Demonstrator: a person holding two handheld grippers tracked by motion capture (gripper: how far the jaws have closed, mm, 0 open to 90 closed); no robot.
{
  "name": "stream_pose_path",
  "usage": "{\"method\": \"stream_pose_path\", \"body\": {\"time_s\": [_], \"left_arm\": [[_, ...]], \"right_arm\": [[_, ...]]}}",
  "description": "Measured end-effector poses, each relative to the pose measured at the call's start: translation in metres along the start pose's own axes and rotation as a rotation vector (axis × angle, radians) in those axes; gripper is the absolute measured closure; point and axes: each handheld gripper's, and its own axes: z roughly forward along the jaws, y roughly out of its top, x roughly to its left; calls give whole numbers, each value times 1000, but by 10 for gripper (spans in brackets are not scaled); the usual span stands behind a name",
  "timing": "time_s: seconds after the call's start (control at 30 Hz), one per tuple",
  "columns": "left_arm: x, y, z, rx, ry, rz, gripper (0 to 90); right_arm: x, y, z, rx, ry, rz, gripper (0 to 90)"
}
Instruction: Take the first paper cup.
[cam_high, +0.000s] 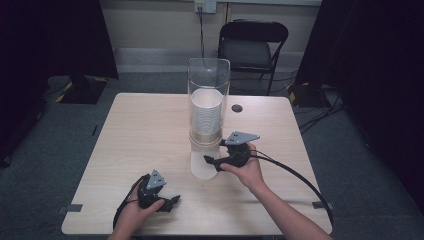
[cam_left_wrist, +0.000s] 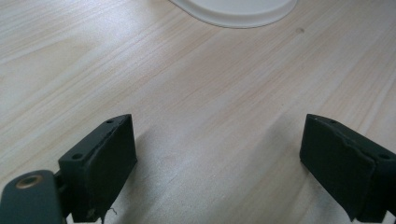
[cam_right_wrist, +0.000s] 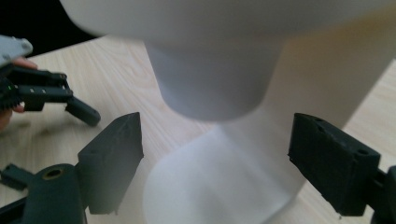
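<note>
A clear tube dispenser (cam_high: 208, 85) holding a stack of white cups (cam_high: 206, 115) stands upright on a white stand (cam_high: 204, 167) in the middle of the table. My right gripper (cam_high: 210, 161) is at the stand's right side, open. In the right gripper view the lowest cup (cam_right_wrist: 210, 79) hangs out of the dispenser's underside, and the right gripper (cam_right_wrist: 222, 163) has its jaws spread wide to either side of the stand (cam_right_wrist: 224, 186), touching nothing. My left gripper (cam_high: 172, 201) rests low near the table's front left, open and empty (cam_left_wrist: 219, 163).
The light wood table (cam_high: 150, 130) has a small black disc (cam_high: 237, 108) behind the dispenser. A black folding chair (cam_high: 252, 45) stands beyond the far edge. The stand's white foot (cam_left_wrist: 238, 9) lies ahead of the left gripper. Cables trail from both grippers.
</note>
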Motion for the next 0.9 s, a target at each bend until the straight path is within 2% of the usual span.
{"method": "stream_pose_path", "body": {"time_s": [0.17,0.23,0.33,0.4,0.53,0.67,0.9], "left_arm": [[0,0,0,0,0,0,101],[0,0,0,0,0,0,101],[0,0,0,-1,0,0,101],[0,0,0,3,1,1,101],[0,0,0,7,6,3,101],[0,0,0,4,2,2,101],[0,0,0,5,1,2,101]], "right_arm": [[2,11,6,-24,-8,-2,189],[2,15,9,-29,3,-1,243],[3,18,13,-44,13,7,273],[3,19,14,-47,-4,-8,310],[1,18,14,-49,-7,-19,346],[2,15,15,-65,-8,-10,352],[4,12,16,-72,-14,-25,358]]}}
